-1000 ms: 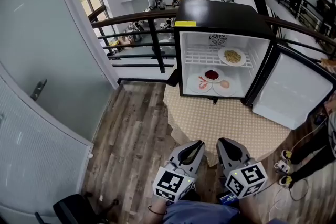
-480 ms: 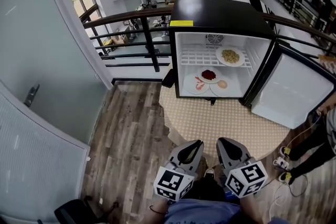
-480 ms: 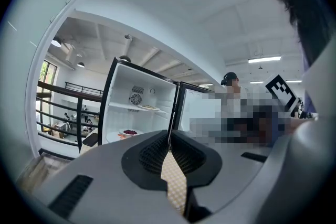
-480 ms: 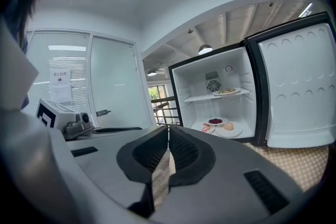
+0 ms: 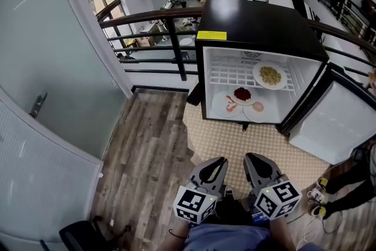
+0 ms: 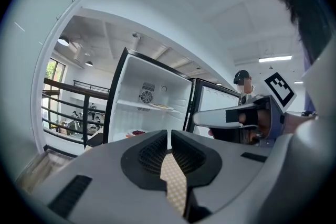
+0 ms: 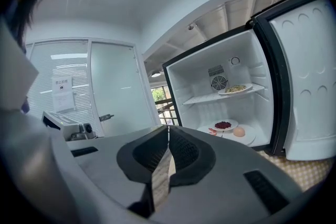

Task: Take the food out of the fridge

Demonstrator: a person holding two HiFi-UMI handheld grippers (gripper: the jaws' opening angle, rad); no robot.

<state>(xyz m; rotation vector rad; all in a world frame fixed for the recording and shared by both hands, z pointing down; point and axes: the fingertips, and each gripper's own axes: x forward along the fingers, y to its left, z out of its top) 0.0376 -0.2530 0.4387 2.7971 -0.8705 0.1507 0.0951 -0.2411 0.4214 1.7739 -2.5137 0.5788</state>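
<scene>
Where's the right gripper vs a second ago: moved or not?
Yes. The right gripper has moved toward the open fridge: in the head view the strip of mat between them has narrowed.

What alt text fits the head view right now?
An open fridge stands ahead, a patterned mat before it, one plate on its wire shelf, three plates on its floor. The left gripper and right gripper sit low in frame, fingers shut, empty.

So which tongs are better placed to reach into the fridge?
Probably the right tongs: the open fridge stands ahead and to the right, more in line with them than the left tongs. Both are shut, empty and short of it.
</scene>
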